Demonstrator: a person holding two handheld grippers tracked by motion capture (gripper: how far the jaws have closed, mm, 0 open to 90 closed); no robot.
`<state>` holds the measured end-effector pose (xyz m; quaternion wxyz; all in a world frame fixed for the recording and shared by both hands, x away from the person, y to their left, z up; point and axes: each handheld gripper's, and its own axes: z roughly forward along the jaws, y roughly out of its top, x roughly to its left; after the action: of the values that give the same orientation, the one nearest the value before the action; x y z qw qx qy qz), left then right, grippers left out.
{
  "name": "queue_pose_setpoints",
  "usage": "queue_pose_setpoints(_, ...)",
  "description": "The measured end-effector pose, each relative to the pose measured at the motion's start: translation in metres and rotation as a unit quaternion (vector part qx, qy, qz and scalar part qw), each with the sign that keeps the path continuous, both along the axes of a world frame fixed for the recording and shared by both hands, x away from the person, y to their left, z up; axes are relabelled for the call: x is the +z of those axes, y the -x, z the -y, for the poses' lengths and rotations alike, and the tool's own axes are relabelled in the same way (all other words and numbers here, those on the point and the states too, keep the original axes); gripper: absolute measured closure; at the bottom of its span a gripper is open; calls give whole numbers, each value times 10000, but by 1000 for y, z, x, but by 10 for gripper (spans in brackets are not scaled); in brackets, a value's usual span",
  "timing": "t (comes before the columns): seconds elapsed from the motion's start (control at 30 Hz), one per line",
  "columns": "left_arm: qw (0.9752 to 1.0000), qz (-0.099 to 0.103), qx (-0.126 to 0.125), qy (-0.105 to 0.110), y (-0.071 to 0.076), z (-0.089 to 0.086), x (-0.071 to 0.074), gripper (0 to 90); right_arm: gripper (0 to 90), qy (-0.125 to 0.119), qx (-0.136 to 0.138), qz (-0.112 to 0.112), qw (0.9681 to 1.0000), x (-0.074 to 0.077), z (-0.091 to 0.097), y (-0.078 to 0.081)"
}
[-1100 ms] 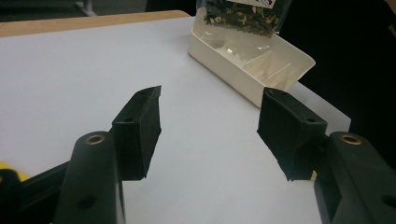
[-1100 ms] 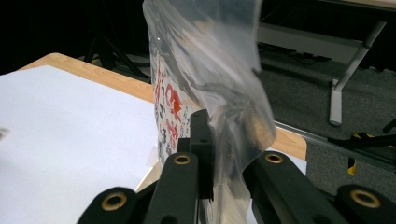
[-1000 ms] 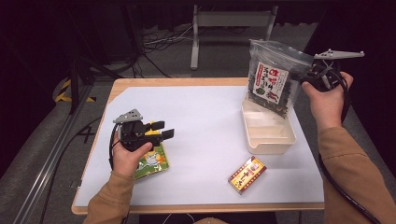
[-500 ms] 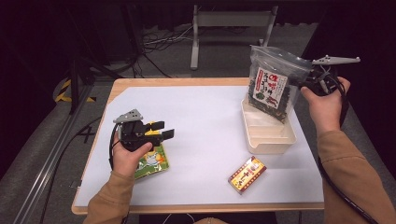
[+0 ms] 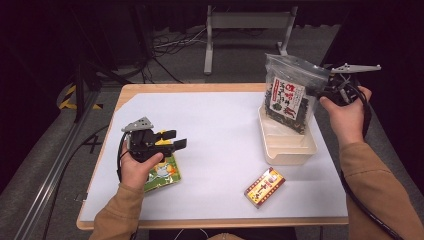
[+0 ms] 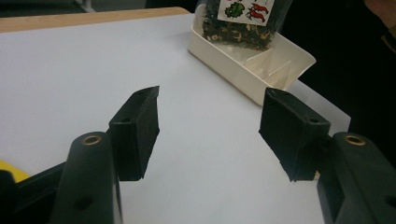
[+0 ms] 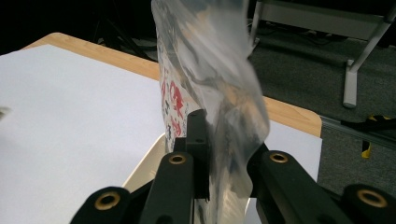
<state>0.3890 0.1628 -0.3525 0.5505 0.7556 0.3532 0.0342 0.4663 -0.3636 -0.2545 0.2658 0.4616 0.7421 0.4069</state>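
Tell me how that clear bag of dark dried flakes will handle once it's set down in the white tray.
Probably floppy: the bag hangs from the right gripper, its clear film crumpled at the pinch. It looks light for its size, with loose flakes. Standing in the white tray, it may well slump or tip, since its bottom looks soft.

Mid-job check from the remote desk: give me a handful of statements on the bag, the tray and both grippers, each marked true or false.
1. The right gripper is clamped on the clear bag of dark dried food. True.
2. The bag lies flat on the table. False: it hangs upright, its lower end in the cream tray.
3. The left gripper has its jaws apart with nothing between them. True.
4. The red and yellow box sits inside the tray. False: it lies on the white sheet, nearer the person than the tray.
5. The left gripper holds the green packet. False: the packet lies on the table under that hand.
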Motion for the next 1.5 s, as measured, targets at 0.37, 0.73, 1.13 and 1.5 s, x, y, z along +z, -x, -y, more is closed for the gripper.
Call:
queue_pose_setpoints(0.37,10000,-41,-1,1,-1,0,-1,371,760,-106,-35,-81,9999,-6,5,1)
queue_pose_setpoints(0.73,10000,-44,5,-7,-1,0,0,356,541,-224,-84,166,9996,-2,11,10)
queue_pose_setpoints(1.13,9999,-34,-24,-135,2,1,0,343,473,-156,21,285,9995,5,12,29)
queue_pose_setpoints(1.5,9989,96,67,-456,5,0,8,330,454,-175,134,423,9989,18,10,56)
